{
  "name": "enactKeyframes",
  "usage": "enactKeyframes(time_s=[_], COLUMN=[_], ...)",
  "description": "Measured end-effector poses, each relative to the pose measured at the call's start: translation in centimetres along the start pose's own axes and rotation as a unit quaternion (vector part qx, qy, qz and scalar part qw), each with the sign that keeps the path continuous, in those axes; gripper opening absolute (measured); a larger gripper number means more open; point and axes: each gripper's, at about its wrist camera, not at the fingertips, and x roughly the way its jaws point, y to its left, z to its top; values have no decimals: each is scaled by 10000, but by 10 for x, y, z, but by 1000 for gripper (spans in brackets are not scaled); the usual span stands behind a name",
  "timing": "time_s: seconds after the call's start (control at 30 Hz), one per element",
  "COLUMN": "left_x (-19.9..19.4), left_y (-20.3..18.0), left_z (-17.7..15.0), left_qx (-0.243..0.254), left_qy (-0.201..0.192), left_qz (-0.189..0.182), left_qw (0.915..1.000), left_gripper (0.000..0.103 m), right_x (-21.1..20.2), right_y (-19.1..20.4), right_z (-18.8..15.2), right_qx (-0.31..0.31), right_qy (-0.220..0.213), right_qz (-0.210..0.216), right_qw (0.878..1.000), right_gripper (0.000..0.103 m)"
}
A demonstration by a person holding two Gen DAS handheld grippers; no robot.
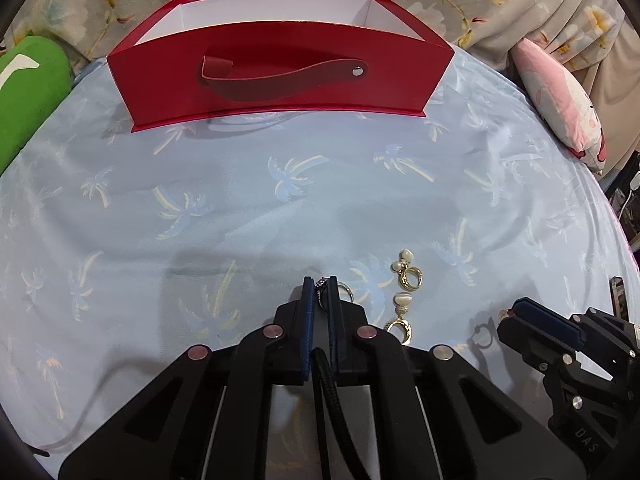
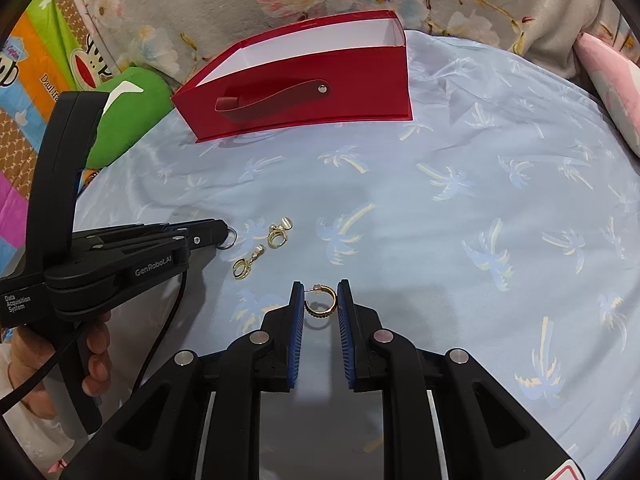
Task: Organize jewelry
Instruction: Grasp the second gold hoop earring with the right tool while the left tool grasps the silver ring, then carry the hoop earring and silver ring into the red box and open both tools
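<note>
Gold hoop earring (image 2: 321,301) pinched across its width between right gripper (image 2: 320,300) pads, above sheet; could twist out if squeezed unevenly. Small silver ring (image 1: 343,291) nipped at left gripper (image 1: 320,292) tips, easily dropped. Red box (image 1: 280,76) far ahead.

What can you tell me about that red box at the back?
The red box is a long, open-topped box that looks like glossy card, red outside and white inside. A red strap runs along its front wall, fixed at one end by a silver stud and folded over at the other. A thin base lip sticks out along the bottom. It stands upright at the far side of the pale blue palm-print sheet. No jewelry shows over its rim, but its floor is hidden. No gripper touches it.
</note>
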Motion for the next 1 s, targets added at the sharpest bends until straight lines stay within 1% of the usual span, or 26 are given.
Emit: enactKeyframes(time_s=[0.3, 0.6, 0.8, 1.0], left_x=[-13, -32, -67, -105], left_y=[3, 8, 22, 44], left_z=[-2, 3, 25, 55], left_qx=[-64, -190, -342, -463], left_qy=[-53, -200, -595, -1084], left_qz=[-165, -181, -204, -99], left_qw=[9998, 9995, 9974, 9930], left_gripper=[4, 4, 4, 4], right_x=[-1, -11, -32, -48], right_y=[-2, -2, 0, 4], right_z=[1, 5, 24, 52], right_qx=[60, 52, -36, -211], right_qy=[-38, -183, -528, -880], right_qz=[37, 36, 12, 0], right_qw=[10000, 9998, 9986, 9959], right_gripper=[15, 15, 15, 15])
